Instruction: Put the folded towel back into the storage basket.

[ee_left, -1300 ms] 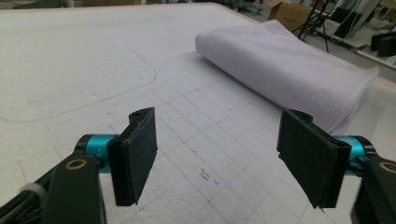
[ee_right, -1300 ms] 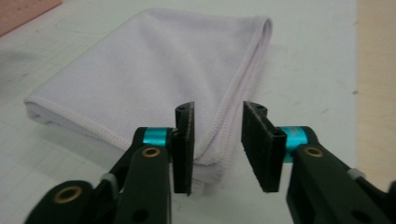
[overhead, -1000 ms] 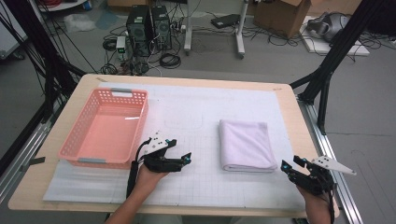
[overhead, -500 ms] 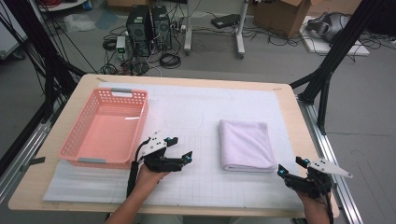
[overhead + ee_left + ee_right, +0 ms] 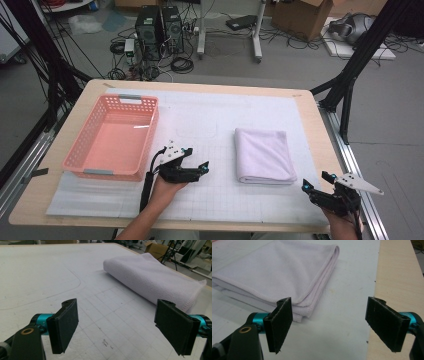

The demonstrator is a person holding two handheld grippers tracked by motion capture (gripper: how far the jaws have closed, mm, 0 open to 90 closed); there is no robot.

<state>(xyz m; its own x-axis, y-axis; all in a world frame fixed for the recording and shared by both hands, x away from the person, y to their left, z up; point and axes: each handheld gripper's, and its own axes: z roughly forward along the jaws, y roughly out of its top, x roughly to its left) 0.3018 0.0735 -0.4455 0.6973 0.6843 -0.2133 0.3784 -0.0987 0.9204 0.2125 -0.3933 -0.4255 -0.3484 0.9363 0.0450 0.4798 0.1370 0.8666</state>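
Observation:
A folded white towel [image 5: 263, 155] lies on the white grid mat [image 5: 210, 112], right of centre. My left gripper [image 5: 196, 157] rests low over the mat between the pink basket [image 5: 114, 137] and the towel, pointing toward the towel. It is open, with bare mat between its pads [image 5: 63, 325], and the towel [image 5: 150, 277] lies ahead to the right. My right gripper [image 5: 315, 181] sits at the near right corner, just short of the towel's near right corner [image 5: 274, 272]. It is open and has just been opening, with nothing between its pads [image 5: 280, 322].
The pink basket is empty and stands on the mat's left side. The bare wooden table edge [image 5: 397, 277] runs beside my right gripper. Black frame legs [image 5: 350, 75], computer towers and cables stand on the floor beyond the table.
The right gripper's jaws stand wider apart than a second ago, and it has edged slightly left. The left gripper and the towel have stayed put.

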